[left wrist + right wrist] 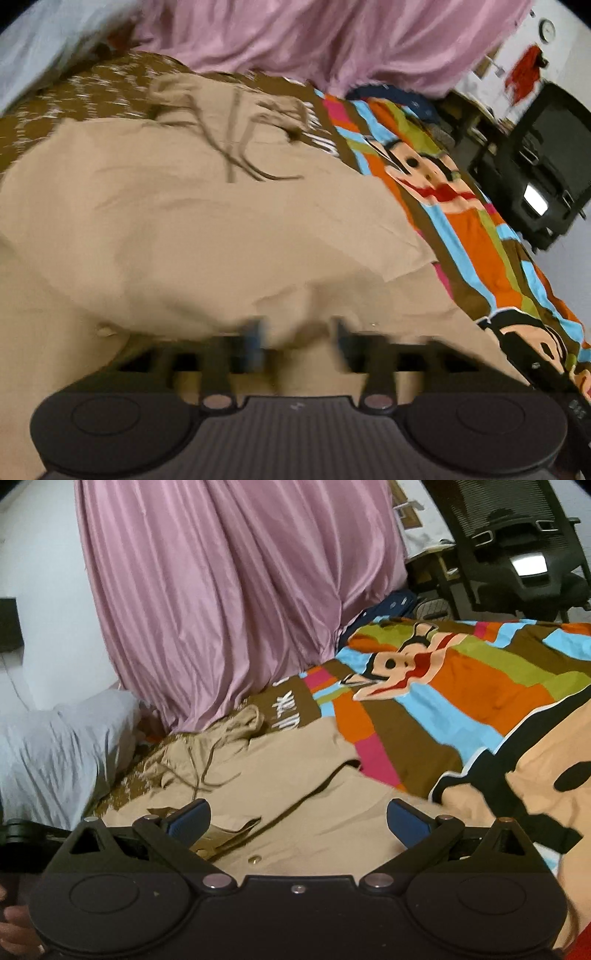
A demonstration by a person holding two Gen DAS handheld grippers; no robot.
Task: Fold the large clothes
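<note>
A large tan hooded garment with drawstrings lies spread on a bed with a colourful cartoon bedspread. In the blurred left wrist view, my left gripper sits low over the garment's near edge, its blue-padded fingers apart with a fold of tan cloth between them; whether they pinch it is unclear. In the right wrist view, my right gripper is wide open and empty just above the garment, near a snap button. The hood and drawstrings lie further back.
A pink curtain hangs behind the bed. A pale grey pillow lies at the left. A black office chair stands beyond the bed at the right. The bedspread extends to the right of the garment.
</note>
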